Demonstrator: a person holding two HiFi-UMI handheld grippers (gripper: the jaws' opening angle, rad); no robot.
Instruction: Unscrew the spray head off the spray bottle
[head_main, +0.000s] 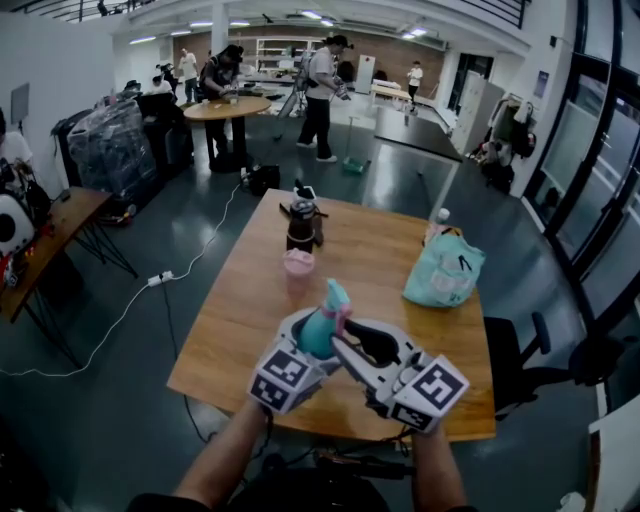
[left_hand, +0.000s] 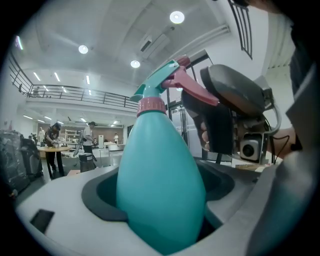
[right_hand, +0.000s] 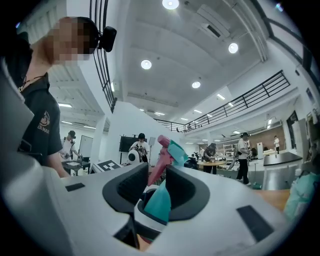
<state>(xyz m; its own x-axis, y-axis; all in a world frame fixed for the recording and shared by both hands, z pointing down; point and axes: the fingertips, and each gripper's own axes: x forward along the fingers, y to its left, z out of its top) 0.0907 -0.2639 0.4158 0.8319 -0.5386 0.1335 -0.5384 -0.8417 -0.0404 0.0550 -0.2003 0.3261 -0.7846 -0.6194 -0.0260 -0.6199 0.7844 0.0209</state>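
Jaws of the left gripper (head_main: 300, 350) are clamped on the body of the teal spray bottle (left_hand: 160, 180), held over the near edge of the surface (head_main: 390, 260). The right gripper (right_hand: 152, 175) has its jaws fairly wide, closed round the spray head (right_hand: 170, 150), the pads seemingly against it. It would be best to keep the body fixed and twist about the pink collar (left_hand: 151, 105) without levering the trigger (left_hand: 192, 90).
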